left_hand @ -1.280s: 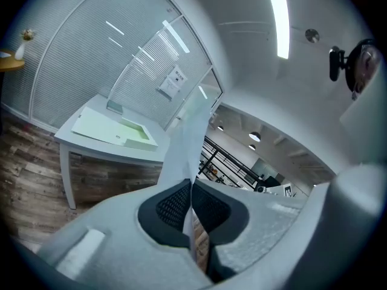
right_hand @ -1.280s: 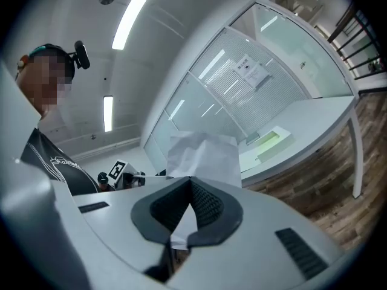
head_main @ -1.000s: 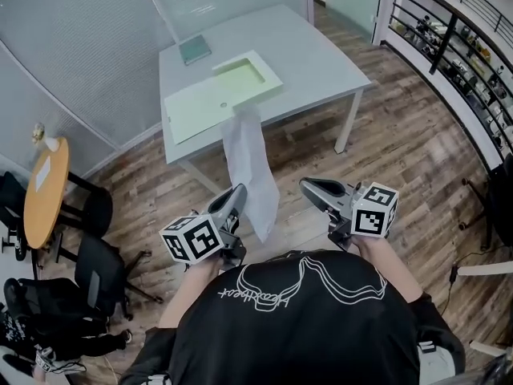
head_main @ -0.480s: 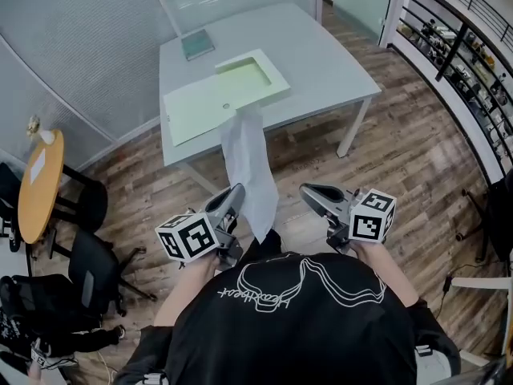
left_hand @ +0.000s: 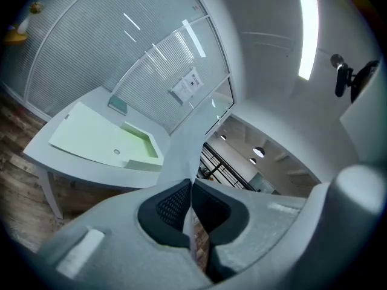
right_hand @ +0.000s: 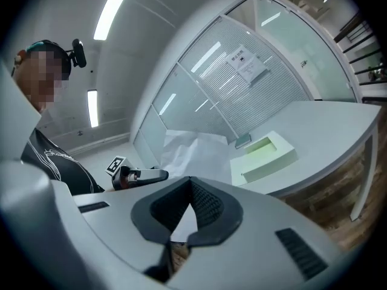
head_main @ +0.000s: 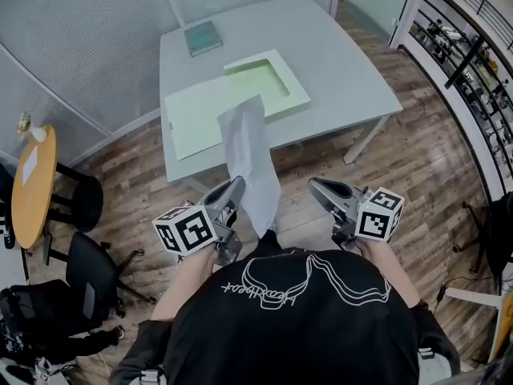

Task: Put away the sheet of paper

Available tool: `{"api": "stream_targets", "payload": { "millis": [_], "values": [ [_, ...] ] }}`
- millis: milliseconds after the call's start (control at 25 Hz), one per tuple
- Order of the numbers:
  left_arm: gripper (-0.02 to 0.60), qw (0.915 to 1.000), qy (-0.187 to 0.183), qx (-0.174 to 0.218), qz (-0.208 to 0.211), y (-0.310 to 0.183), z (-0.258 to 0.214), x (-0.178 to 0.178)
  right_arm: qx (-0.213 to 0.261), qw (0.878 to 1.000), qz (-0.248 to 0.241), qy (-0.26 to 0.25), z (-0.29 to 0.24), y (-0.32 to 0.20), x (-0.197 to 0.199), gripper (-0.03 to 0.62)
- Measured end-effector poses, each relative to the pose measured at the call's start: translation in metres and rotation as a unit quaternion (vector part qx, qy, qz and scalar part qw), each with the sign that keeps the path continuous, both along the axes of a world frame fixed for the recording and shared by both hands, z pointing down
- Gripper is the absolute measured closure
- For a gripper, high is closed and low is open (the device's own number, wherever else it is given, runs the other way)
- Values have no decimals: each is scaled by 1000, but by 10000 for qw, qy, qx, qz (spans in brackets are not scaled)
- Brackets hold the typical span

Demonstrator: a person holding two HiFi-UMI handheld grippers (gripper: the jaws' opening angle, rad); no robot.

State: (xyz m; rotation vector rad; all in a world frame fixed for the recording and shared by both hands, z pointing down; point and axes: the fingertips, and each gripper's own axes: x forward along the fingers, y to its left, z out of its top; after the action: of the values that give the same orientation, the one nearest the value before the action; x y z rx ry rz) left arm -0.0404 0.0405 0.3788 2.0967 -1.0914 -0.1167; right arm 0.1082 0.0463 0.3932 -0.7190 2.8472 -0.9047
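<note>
On the left, the left gripper (head_main: 235, 188) has its fingers pressed together on the near edge of the sheet of paper (head_main: 249, 157). Its own view shows the paper caught between the dark pads (left_hand: 171, 205) and running forward from them. The paper is in the air in front of the person, clear of the floor and touching nothing else.

The change is in how the paper lines up with the table (head_main: 353, 70). A second ago its far end only met the table's near edge in the head view. Now that end overlaps the edge and the flat half of the open green box (head_main: 298, 96), and the table looks larger and closer. The person seems to be walking up to it with the paper. The green box is probably where the paper goes, though that is a guess. A book (head_main: 202, 37) lies further back on the table.

On the right, the right gripper (head_main: 316, 185) is level with the left one. Its fingers are closed on nothing, and the paper shows only behind them.
</note>
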Motion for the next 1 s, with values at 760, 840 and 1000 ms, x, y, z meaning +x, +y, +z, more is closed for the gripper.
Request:
{"api": "stream_targets", "payload": {
  "millis": [760, 840, 1000],
  "values": [
    [569, 9993, 206, -267, 173, -173, 10, -101, -281, 9996, 58, 6, -3, -170, -92, 585],
    [569, 9991, 275, -286, 161, -182, 12, -111, -257, 9996, 78, 35, -2, -179, -100, 585],
    [569, 9988, 399, -257, 115, -196, 13, -130, -233, 9997, 107, 55, 3, -190, -112, 585]
  ]
}}
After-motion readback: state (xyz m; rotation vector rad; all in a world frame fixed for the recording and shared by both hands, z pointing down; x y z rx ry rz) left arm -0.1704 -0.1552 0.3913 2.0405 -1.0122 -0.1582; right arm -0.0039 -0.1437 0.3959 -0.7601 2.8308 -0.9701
